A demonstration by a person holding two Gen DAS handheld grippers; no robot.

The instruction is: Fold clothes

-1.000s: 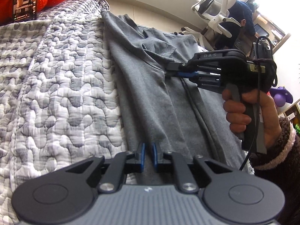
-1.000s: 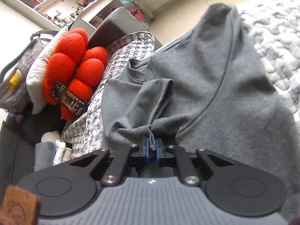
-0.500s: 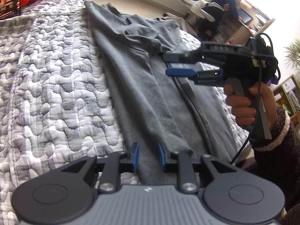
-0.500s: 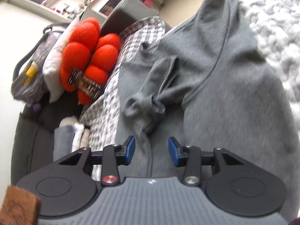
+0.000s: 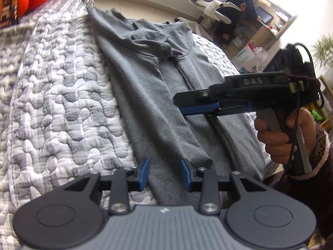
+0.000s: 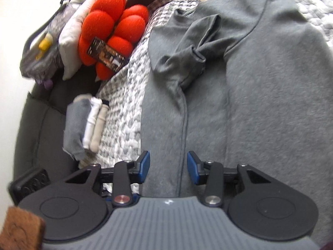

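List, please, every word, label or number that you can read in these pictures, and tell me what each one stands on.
"DAS": raised letters on top of the right gripper, seen from the left wrist.
Card on the red cushion: print too blurred to read.
White box by the desk: green print too small to read.
Nothing else legible.

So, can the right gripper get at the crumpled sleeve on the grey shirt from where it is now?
Probably yes. The right gripper hangs over the shirt with nothing between its opening jaws, and only flat cloth lies between it and the sleeve ahead. The left gripper stays at the hem, out of the way.
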